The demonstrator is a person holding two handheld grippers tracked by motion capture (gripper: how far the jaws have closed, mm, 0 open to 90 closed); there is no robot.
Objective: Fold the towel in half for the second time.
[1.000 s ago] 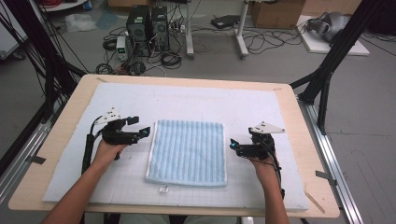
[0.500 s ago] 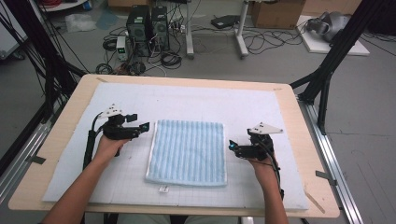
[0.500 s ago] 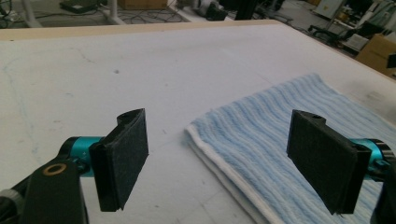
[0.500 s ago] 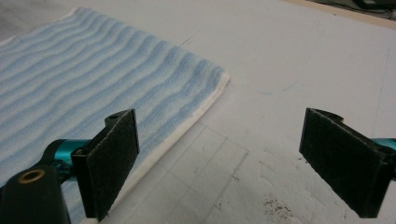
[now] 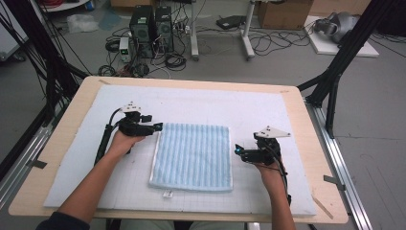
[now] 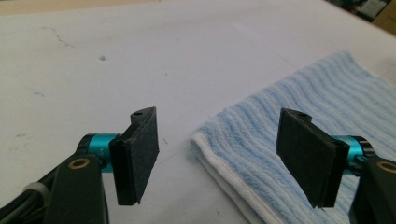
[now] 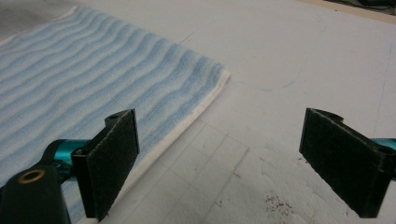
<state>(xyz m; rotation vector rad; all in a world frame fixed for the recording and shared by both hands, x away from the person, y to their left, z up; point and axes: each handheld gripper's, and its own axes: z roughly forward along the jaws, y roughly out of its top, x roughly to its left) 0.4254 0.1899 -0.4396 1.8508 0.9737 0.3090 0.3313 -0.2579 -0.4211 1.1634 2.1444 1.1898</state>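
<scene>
Nearest the person, both forearms entered from the table's front edge, each hand carrying a gripper. Just ahead of them lay the folded blue striped towel point(image 5: 192, 155), flat on the white mat point(image 5: 239, 108) with a small tag point(image 5: 167, 194) at its near hem.

The right gripper point(image 5: 238, 151) hovered just beside the towel's right edge, at about mid-length. Its jaws stood wide apart and held nothing. In the right gripper view, one pad point(image 7: 113, 156) sat over the towel's white hem point(image 7: 187, 128) while the other pad point(image 7: 343, 158) sat over bare gridded mat; contact with the cloth could not be judged.

Farther up, the left gripper point(image 5: 159, 127) pointed at the towel's far left corner point(image 6: 201, 137). Its jaws were likewise released, spread wide and empty. In the left gripper view, the corner lay between the two pads, one pad point(image 6: 140, 154) over bare mat and the other point(image 6: 306, 156) over the striped cloth, apparently clear of it.

Beyond the mat ran the wooden tabletop point(image 5: 191, 82), then the floor with computer towers point(image 5: 151, 26) and loose cables point(image 5: 273, 43).
</scene>
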